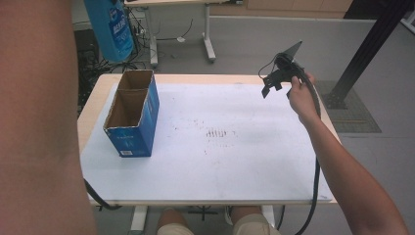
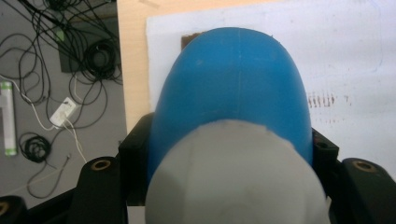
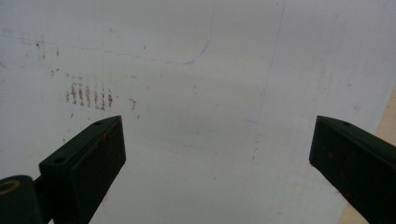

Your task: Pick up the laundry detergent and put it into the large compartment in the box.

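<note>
Left gripper [image 2: 224,196] at lower centre of its own view, jaws clenched on a blue bottle [image 2: 233,93] with a grey cap [image 2: 236,177], bottle also hanging at upper left of the high view. Right gripper [image 1: 280,74] at upper right, jaws spread wide, grasping nothing. Best carried upright and lowered squarely into an open compartment of the blue carton [image 1: 132,115] at left, without knocking its wall. Beneath, white-covered bench [image 1: 220,166], brown scuffs [image 1: 216,132] at centre. Beyond, grey floor, tangled cables [image 2: 93,60].
</note>
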Demonstrator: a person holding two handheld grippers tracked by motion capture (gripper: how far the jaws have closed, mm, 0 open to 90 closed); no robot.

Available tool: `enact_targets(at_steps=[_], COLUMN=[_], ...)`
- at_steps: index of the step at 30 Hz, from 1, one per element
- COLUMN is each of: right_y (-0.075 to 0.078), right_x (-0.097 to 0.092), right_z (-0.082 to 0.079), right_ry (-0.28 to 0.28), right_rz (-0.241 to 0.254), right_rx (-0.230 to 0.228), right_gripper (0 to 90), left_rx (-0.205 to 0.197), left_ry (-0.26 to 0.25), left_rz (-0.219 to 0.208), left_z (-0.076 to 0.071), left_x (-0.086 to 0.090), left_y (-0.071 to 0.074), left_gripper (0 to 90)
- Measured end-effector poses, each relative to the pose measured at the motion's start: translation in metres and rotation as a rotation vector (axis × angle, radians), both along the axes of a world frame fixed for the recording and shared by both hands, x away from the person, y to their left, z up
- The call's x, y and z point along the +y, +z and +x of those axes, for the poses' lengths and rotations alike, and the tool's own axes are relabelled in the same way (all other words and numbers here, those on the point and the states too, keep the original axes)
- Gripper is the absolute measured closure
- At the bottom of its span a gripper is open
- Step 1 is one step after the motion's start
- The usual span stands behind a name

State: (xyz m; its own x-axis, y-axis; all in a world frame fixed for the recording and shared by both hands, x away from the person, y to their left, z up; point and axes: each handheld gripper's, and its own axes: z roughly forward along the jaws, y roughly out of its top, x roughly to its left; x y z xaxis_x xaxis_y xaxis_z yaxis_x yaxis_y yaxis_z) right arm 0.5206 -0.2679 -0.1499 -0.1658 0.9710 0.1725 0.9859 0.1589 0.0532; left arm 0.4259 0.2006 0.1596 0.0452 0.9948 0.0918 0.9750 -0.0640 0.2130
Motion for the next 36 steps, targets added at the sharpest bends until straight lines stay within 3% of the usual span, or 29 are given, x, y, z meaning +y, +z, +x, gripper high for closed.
enact_targets(at_steps=[6, 12, 23, 36], right_y=[0.0, 0.0, -0.001, -0.002], right_x=[0.001, 0.002, 0.004, 0.008], right_z=[-0.001, -0.001, -0.002, -0.002], right_ry=[-0.002, -0.001, 0.006, 0.01], right_rz=[0.002, 0.0, -0.005, -0.009], right_rx=[0.001, 0.006, 0.008, 0.009], right_gripper=[3.7, 3.7, 3.7, 3.7], left_rx=[-0.047, -0.051, -0.029, 0.015], left_ry=[0.077, 0.125, 0.165, 0.169], left_rz=[-0.019, -0.033, -0.057, -0.072], left_z=[-0.012, -0.017, -0.013, -0.004], left_x=[0.016, 0.026, 0.038, 0.046], left_y=[0.006, -0.002, -0.039, -0.089], left_gripper=[37.5, 37.4, 37.5, 37.4])
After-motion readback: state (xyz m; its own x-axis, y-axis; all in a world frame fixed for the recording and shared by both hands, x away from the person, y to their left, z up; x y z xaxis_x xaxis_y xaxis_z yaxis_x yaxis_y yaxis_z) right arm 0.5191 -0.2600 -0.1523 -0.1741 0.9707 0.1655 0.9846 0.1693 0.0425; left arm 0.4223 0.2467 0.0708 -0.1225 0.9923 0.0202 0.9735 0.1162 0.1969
